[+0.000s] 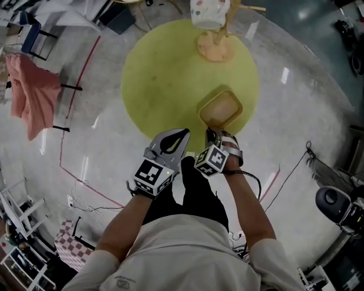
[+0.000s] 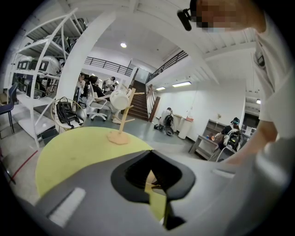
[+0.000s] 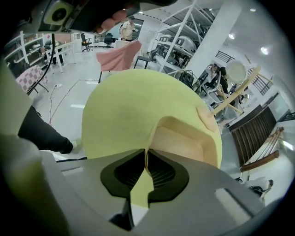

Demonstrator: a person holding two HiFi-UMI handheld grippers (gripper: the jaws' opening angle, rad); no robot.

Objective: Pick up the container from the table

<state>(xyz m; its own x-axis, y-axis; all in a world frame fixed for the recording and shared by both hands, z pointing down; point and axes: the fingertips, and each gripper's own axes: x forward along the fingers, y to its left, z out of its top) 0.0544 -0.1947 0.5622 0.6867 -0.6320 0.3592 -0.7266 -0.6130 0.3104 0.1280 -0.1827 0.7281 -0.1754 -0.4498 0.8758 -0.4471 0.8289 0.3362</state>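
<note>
A shallow tan container [image 1: 220, 109] sits on the round yellow-green table [image 1: 165, 74], near its front edge. My right gripper [image 1: 213, 134] reaches it from the near side. In the right gripper view its jaws [image 3: 146, 159] are closed on the thin near rim of the container [image 3: 184, 138], which still looks level on the table [image 3: 120, 106]. My left gripper [image 1: 175, 139] hovers just left of the container at the table's front edge. Its jaws [image 2: 150, 177] are together with nothing between them.
A wooden mug stand [image 1: 215, 46] with a white cup [image 1: 209, 12] stands at the far side of the table. A pink cloth [image 1: 31, 91] hangs over a chair at the left. A black cable [image 1: 296, 165] and red tape lines lie on the floor.
</note>
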